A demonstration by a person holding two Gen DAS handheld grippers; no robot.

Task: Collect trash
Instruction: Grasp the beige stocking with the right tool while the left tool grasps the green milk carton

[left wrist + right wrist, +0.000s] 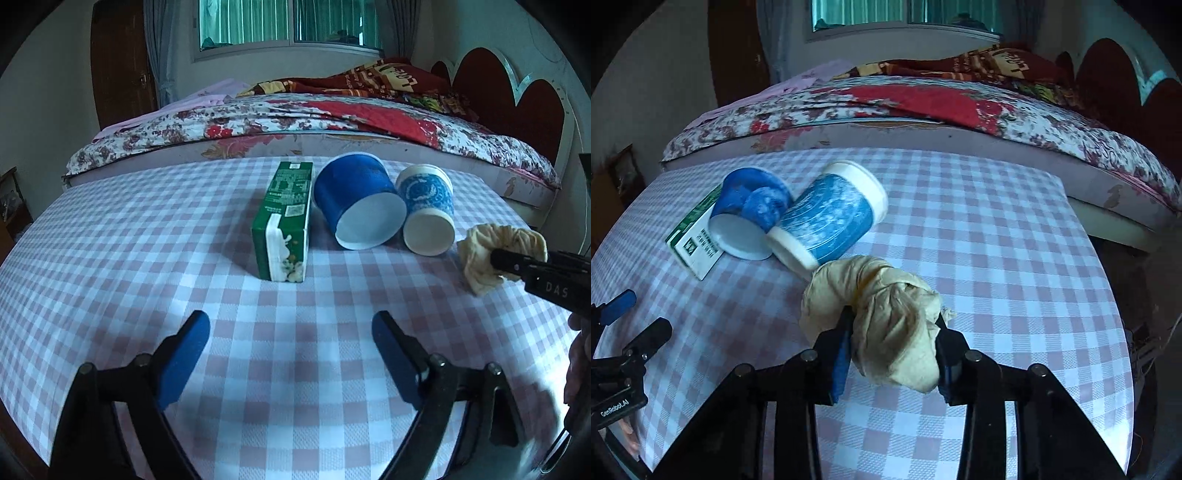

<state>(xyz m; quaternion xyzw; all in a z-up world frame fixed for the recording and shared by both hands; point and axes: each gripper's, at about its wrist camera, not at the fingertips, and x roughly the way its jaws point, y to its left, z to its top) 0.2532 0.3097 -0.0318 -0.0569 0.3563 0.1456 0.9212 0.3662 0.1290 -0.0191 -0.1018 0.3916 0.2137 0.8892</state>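
A green carton (286, 221) lies on the checkered table (147, 258). Beside it to the right lie a dark blue paper cup (356, 201) and a patterned light blue cup (428, 210), both on their sides. My right gripper (892, 343) is shut on a crumpled beige tissue (886, 317), held just above the table, right of the cups; the tissue also shows in the left wrist view (495, 251). My left gripper (291, 325) is open and empty, hovering above the table in front of the carton. The cups (827, 218) and carton (696, 240) lie to the far left of the right gripper.
A bed (295, 122) with a floral cover runs along the table's far edge. A red headboard (517, 96) stands at the right. A window (288, 22) is behind. The table's right edge (1108, 277) drops off beside the bed.
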